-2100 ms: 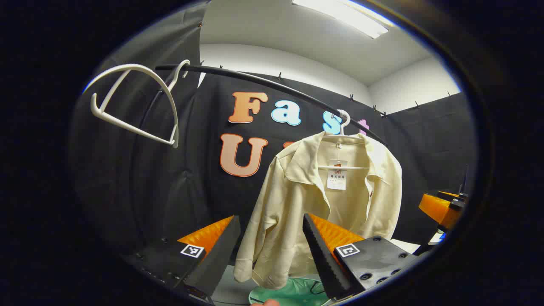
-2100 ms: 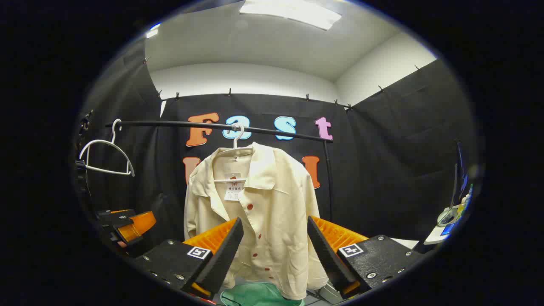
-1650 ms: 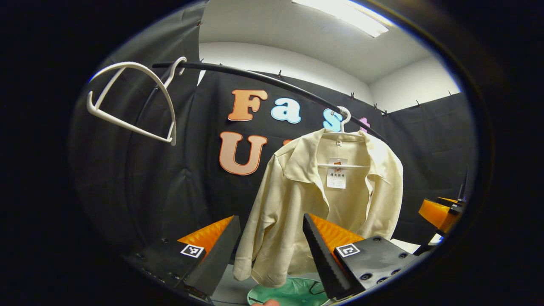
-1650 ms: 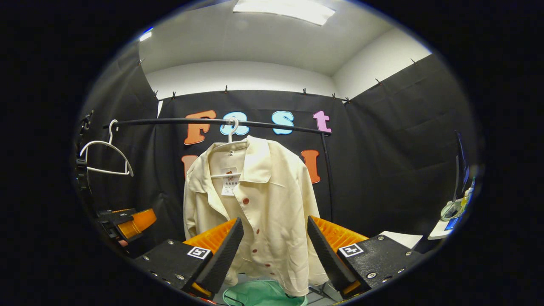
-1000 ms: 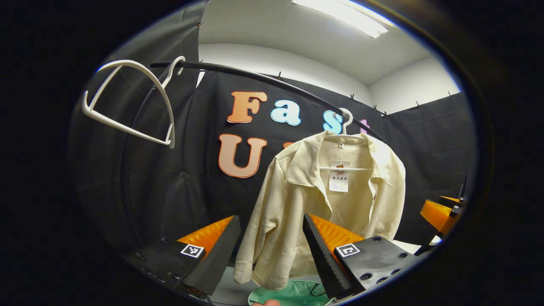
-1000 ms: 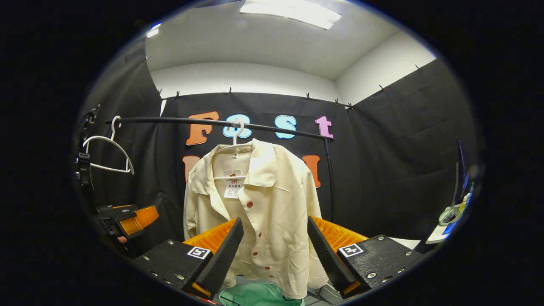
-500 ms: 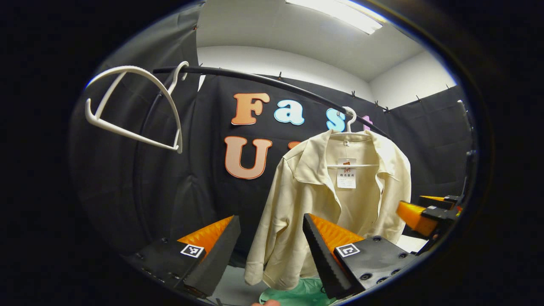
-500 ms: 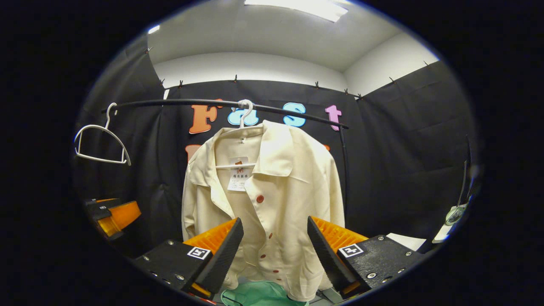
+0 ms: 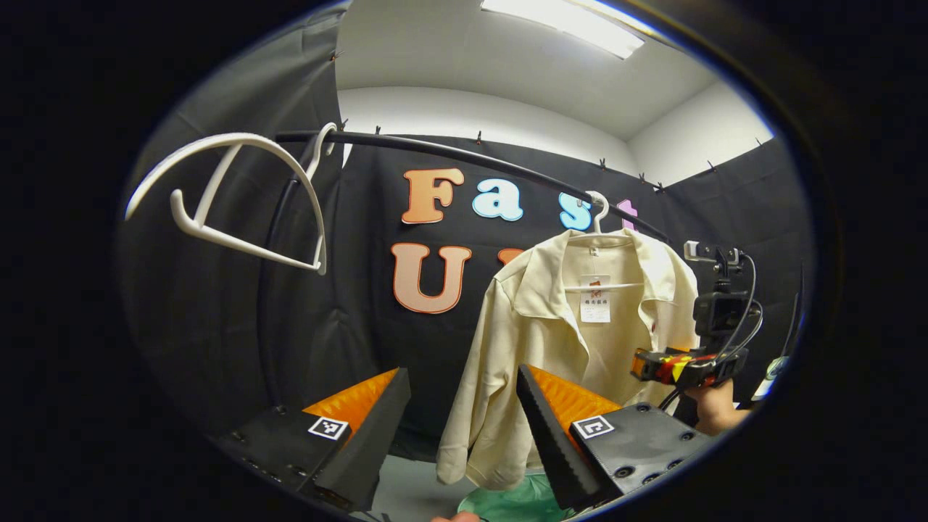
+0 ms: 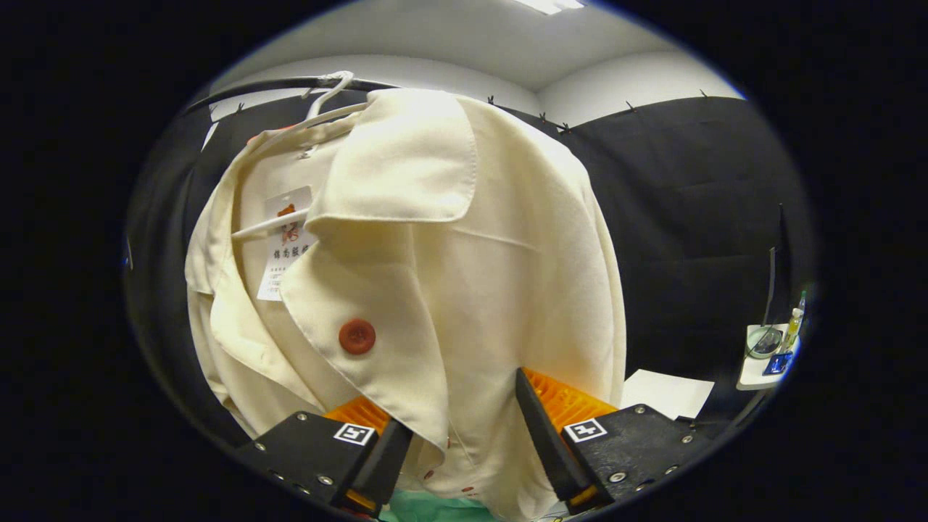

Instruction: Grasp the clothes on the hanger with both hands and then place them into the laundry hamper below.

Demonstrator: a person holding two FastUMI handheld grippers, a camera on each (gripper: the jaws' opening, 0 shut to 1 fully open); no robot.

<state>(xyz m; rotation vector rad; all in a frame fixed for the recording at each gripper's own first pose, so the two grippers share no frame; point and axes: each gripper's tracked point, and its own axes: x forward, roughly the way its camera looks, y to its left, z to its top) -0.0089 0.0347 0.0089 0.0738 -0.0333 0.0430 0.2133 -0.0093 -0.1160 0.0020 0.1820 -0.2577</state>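
Advanced since earlier: right gripper, now against cream shirt, fingers spread, front placket between them. Shirt on hanger, rail; green hamper beneath. Spare hanger left. Left gripper open, empty, well apart.

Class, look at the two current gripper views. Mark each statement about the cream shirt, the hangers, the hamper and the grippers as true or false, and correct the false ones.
1. The cream collared shirt hangs on a white plastic hanger hooked over the black rail. True.
2. The shirt's buttons are blue. False: the round button is red.
3. A second, empty white hanger hangs on the same rail. True.
4. The right gripper has its jaws shut on the shirt. False: its jaws are open, with the shirt's front edge between them.
5. The green laundry hamper sits above the rail. False: it lies below the shirt.
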